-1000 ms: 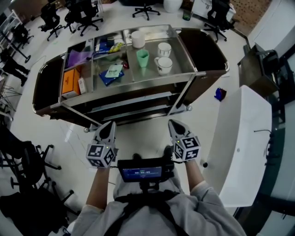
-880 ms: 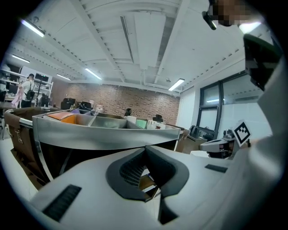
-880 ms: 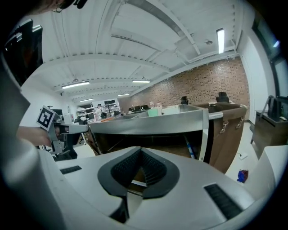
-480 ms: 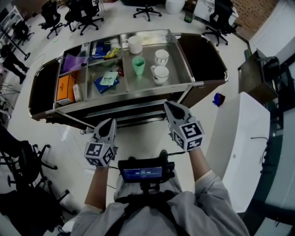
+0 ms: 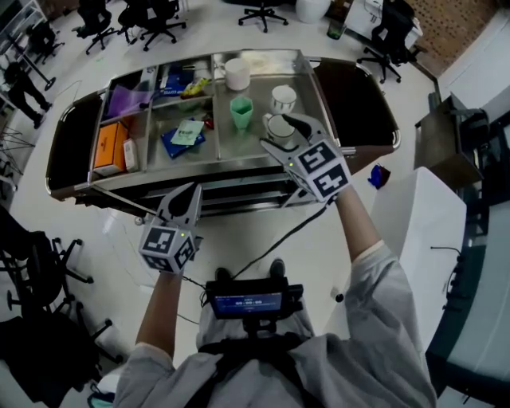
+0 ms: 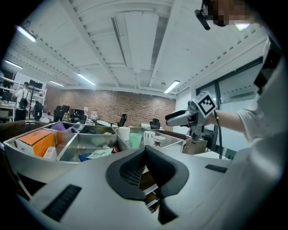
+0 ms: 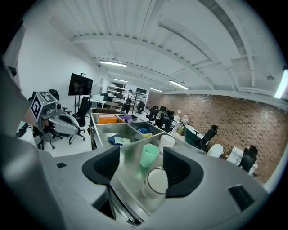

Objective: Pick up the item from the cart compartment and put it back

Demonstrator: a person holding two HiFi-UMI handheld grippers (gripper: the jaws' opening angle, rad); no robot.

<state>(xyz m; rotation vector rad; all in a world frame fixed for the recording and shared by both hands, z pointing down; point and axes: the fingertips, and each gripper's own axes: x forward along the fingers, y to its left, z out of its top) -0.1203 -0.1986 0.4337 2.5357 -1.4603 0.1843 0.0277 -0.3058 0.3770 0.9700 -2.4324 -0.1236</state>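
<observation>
A steel cart (image 5: 239,163) holds several compartments. Its right compartment has a green cup (image 5: 241,110), a plain white cup (image 5: 236,73), a patterned mug (image 5: 284,97) and a white mug (image 5: 275,127). My right gripper (image 5: 277,132) hovers over that compartment's front edge. Its jaws have just been opening and touch nothing. In the right gripper view the white mug (image 7: 155,182) shows in the gap between the jaws of the right gripper (image 7: 141,164), with the green cup (image 7: 149,155) beyond. My left gripper (image 5: 190,198) hangs shut and empty before the cart's front, and its jaws meet in the left gripper view (image 6: 145,150).
The left compartments hold an orange box (image 5: 110,145), a purple item (image 5: 127,100) and a blue packet with a card (image 5: 185,135). A white table (image 5: 414,231) stands at the right. Office chairs (image 5: 159,20) stand beyond the cart. A blue object (image 5: 378,175) lies on the floor.
My right gripper rose and went forward from near my waist to over the cart's right compartment, rolled, and opened. The left gripper rose a little toward the cart's front.
</observation>
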